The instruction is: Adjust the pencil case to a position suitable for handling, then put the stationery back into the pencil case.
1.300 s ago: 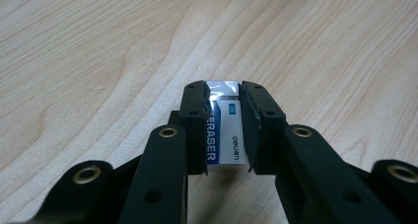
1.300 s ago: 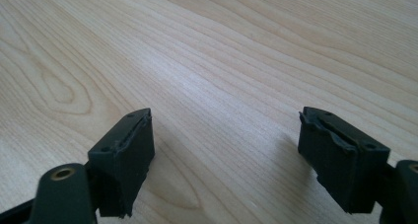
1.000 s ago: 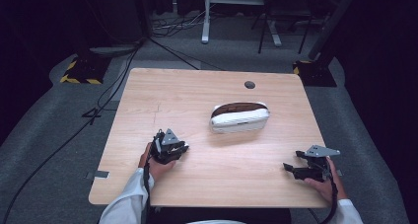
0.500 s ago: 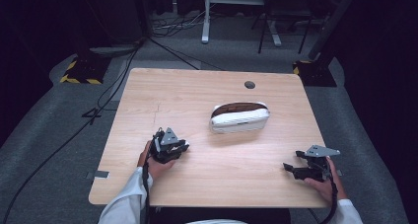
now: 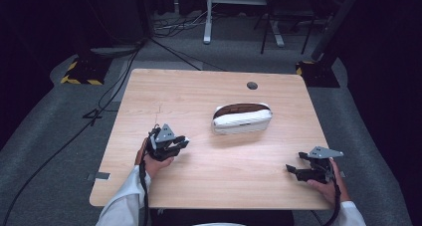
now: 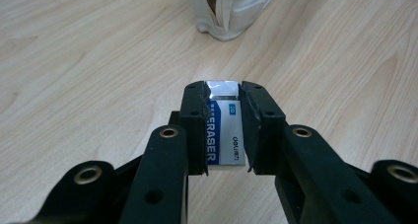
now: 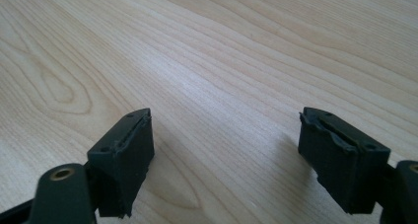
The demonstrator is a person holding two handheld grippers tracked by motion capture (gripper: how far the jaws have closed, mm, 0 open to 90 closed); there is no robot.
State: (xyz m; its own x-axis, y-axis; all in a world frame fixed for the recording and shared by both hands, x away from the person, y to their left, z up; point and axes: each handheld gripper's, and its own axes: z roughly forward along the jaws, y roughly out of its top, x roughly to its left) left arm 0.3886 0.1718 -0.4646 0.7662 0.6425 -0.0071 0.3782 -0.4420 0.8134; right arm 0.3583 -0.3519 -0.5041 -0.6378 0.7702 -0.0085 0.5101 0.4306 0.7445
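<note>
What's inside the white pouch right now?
The white pouch lies unzipped on the table, showing a dark brown lining; contents are hidden. The eraser is outside, clamped in the left gripper.

white and blue eraser (image 6: 223,132), white pouch (image 5: 242,119), pale wood table (image 5: 199,91)

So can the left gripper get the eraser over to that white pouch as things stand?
Probably yes. The left gripper has the eraser clamped between its fingers, and bare table lies between it and the white pouch, whose opening looks unzipped. The right gripper sits well off to the side.
</note>
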